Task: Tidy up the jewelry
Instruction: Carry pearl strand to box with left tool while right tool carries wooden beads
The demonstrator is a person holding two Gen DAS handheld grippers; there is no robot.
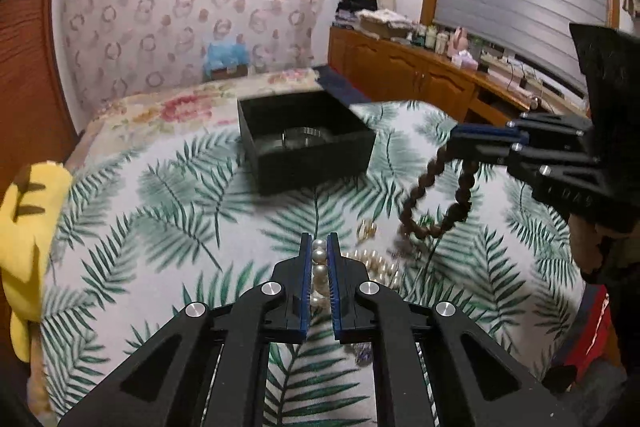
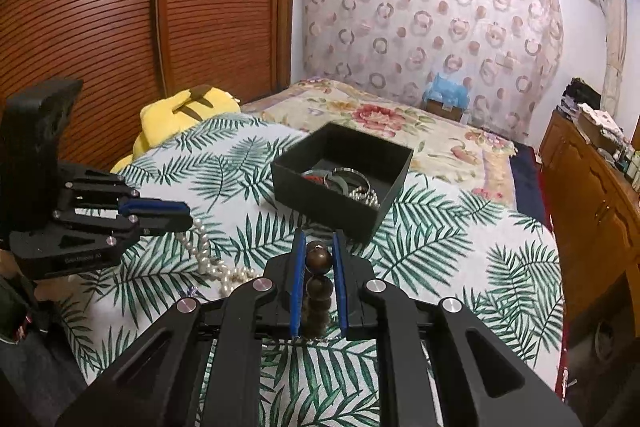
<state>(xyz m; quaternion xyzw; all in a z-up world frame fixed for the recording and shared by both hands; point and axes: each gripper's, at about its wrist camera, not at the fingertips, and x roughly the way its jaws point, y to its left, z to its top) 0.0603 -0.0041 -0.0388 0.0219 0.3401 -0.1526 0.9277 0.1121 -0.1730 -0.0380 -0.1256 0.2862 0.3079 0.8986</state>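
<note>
Both grippers hold jewelry near the black box.

The right gripper (image 2: 319,259) is closed on the brown bead bracelet (image 1: 436,195), lifted above the bed (image 1: 160,219); the left gripper (image 1: 319,247) pinches the pearl necklace (image 1: 376,265). Bring the bracelet fully over the black box (image 2: 344,179) near the bed's middle before releasing.

Palm-leaf bedspread (image 2: 460,239) centre; floral blanket (image 2: 384,119) at 12 o'clock; yellow plush toy (image 2: 180,115) at 10 o'clock; wooden cabinet (image 2: 592,183) at 3 o'clock; slatted wardrobe doors (image 2: 120,7) at 10 o'clock.
</note>
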